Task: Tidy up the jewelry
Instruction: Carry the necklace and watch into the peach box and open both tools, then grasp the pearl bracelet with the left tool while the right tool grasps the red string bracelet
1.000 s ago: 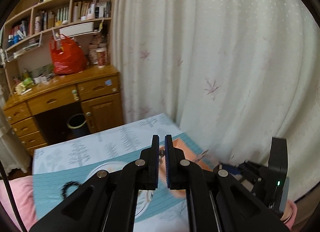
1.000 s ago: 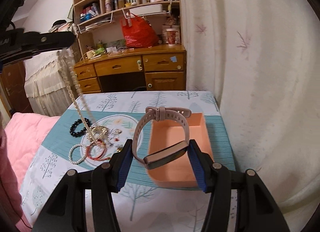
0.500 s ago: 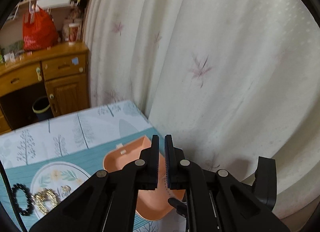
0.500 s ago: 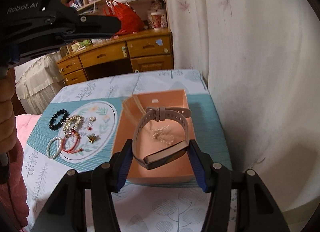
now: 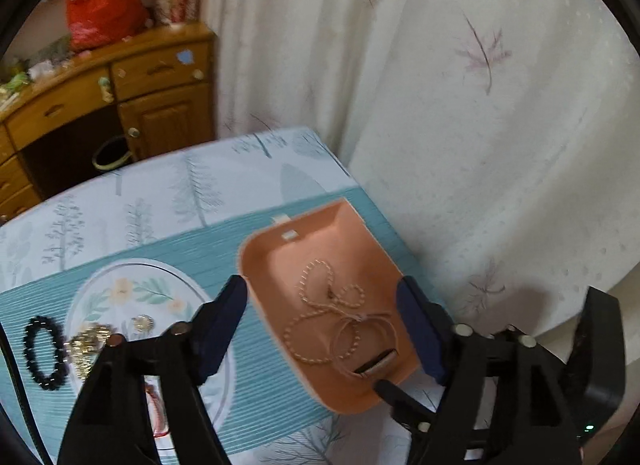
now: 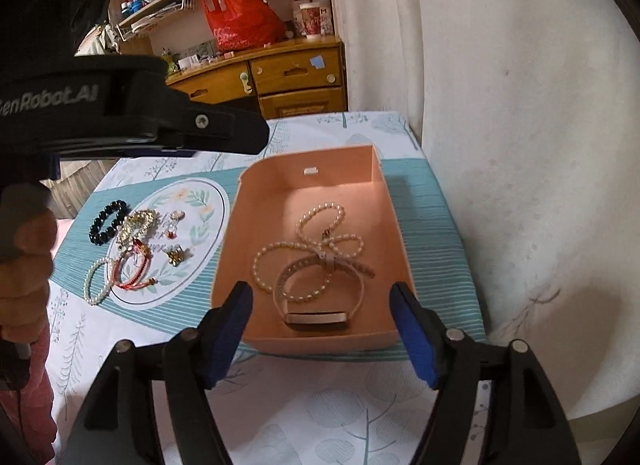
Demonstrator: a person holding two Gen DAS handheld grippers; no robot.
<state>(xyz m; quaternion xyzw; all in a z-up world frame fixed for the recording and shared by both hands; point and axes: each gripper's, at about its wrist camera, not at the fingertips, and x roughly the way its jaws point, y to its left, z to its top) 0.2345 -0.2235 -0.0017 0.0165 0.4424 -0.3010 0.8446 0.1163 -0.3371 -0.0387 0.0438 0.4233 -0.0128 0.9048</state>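
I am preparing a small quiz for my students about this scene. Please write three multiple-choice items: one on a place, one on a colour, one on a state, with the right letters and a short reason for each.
1. Where does the pearl necklace lie?
A. inside the orange box
B. on the oval mat
C. between the left jaws

2. What colour is the bead bracelet at the far left of the mat?
A. white
B. black
C. red

3. How do the jaws of the right gripper stand?
A. clamped on the watch band
B. clamped on the box wall
C. apart, holding nothing

Key:
1 A, the strand is coiled on the box floor.
2 B, its beads are dark and glossy.
3 C, the jaws are opening and the watch band lies loose in the box beyond them.
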